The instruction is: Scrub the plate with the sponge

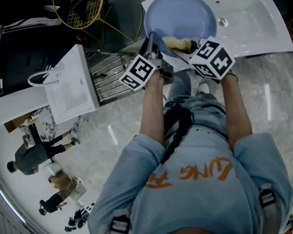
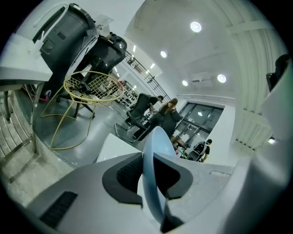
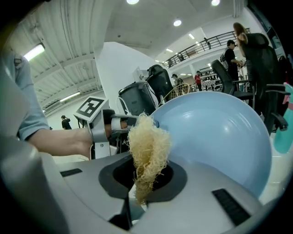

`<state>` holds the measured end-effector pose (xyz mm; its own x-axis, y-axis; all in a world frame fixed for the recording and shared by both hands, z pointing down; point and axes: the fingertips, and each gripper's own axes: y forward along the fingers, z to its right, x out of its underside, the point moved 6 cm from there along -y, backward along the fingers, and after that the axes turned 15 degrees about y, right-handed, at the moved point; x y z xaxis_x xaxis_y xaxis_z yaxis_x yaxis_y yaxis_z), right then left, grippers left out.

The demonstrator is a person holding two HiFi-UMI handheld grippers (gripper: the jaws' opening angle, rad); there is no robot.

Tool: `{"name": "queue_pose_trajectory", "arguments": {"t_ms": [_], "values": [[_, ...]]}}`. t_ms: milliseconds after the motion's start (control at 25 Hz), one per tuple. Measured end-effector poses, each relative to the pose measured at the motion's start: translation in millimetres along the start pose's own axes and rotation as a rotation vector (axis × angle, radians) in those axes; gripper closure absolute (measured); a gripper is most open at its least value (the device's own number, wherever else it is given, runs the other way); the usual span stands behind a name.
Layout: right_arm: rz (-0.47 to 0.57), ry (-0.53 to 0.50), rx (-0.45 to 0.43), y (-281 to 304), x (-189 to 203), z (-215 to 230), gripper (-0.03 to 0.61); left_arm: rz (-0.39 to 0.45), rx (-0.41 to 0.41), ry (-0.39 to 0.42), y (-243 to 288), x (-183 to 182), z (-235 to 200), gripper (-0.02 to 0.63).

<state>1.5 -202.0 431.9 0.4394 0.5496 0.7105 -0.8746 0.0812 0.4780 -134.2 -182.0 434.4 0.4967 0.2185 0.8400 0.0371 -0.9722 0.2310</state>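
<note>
My left fingers clamp the pale-blue plate, seen edge-on there. Right fingers pinch a frizzy yellow sponge; that view shows the plate's hollow.

Bright ceiling spotlights above the claw views, glare on pale floor, heavy fisheye curving, dark vignetted corners

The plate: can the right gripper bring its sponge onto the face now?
Probably yes: the left gripper holds the plate by its rim, and the sponge in the right gripper stands beside its face, nothing between.
</note>
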Motion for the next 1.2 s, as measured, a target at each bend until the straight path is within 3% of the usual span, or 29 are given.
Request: {"name": "queue_pose_trajectory", "arguments": {"t_ms": [640,1200], "values": [[-0.155,-0.039,0.103,-21.7,27.5,19.3,0.546,0.008,-0.011,-0.007,-5.7,0.9,-4.4,0.566],[-0.066,0.05,0.289,-64.7,43.0,65.6,0.546,0.003,0.006,-0.026,-13.9,9.8,-1.6,0.566]]}}
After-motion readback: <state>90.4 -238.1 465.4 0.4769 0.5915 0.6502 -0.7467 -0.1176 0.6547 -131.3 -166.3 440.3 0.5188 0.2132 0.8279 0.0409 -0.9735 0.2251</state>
